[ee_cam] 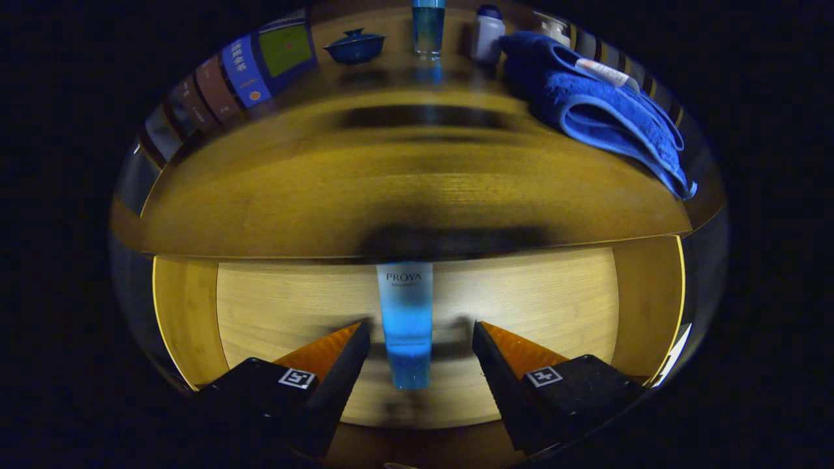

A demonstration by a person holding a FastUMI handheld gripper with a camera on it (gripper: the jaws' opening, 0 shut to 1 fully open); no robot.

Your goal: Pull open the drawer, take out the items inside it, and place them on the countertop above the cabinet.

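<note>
Hovering over the open drawer (195,312), the gripper (420,342) points down into it with its two fingers spread apart and pressing on nothing.

Gripper view:
- A blue tube (406,324) lies on the pale drawer floor, between the two fingertips and running lengthwise along their line. Its labelled end reaches back under the front edge of the countertop (417,189); its darker end lies nearest the gripper.
- Neither finger appears to touch the tube; a clear gap shows on each side.
- On the countertop beyond stand a blue lidded bowl (356,47), a tall blue bottle (428,27), a white bottle (487,32) and a folded blue towel (599,107). Some books (241,75) stand at the far left.

Judged step: closing on the tube to lift it out.

Recommended handling:
1. Keep the tube centred between the fingers so both meet it together.
2. Lower until the fingertips straddle its body, not its tapered end.
3. Close gently; the tube is probably soft and may slip or squash.
4. Draw it back clear of the countertop edge before raising it.
5. Set it on the bare wood in front of the other items.
</note>
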